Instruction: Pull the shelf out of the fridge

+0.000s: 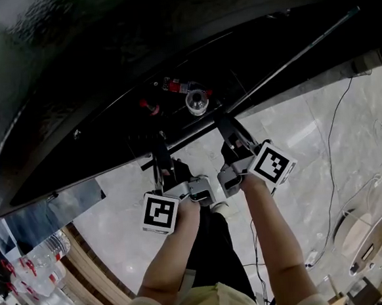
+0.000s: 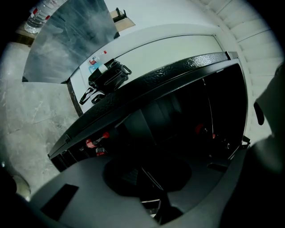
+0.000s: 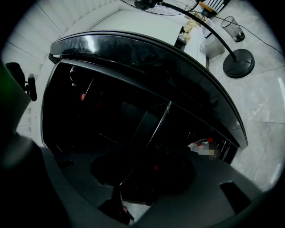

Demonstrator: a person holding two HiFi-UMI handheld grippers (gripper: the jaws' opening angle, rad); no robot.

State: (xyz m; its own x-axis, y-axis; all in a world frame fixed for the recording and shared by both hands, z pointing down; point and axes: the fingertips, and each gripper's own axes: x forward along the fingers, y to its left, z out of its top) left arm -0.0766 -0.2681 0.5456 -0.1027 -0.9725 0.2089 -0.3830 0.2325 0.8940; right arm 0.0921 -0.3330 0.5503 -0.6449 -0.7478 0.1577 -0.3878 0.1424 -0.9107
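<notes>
The fridge (image 1: 105, 70) is black and stands open below me. Its glass shelf has a dark front edge (image 1: 270, 70) running diagonally across the head view. My left gripper (image 1: 160, 156) is at the left part of that edge and looks shut on it; the edge shows as a thin strip (image 2: 151, 180) between its jaws. My right gripper (image 1: 231, 131) sits further right on the same edge. Its jaws stand wide, with the shelf's edge (image 3: 156, 129) passing between them. Both gripper views are very dark near the jaws.
Bottles with red caps (image 1: 172, 85) and a clear bottle (image 1: 197, 102) lie under the shelf. A black bag (image 2: 107, 75) rests on top of the fridge. A fan base (image 3: 238, 62) and a bin (image 3: 231, 22) stand on the marble floor, and a cable (image 1: 334, 131) trails there.
</notes>
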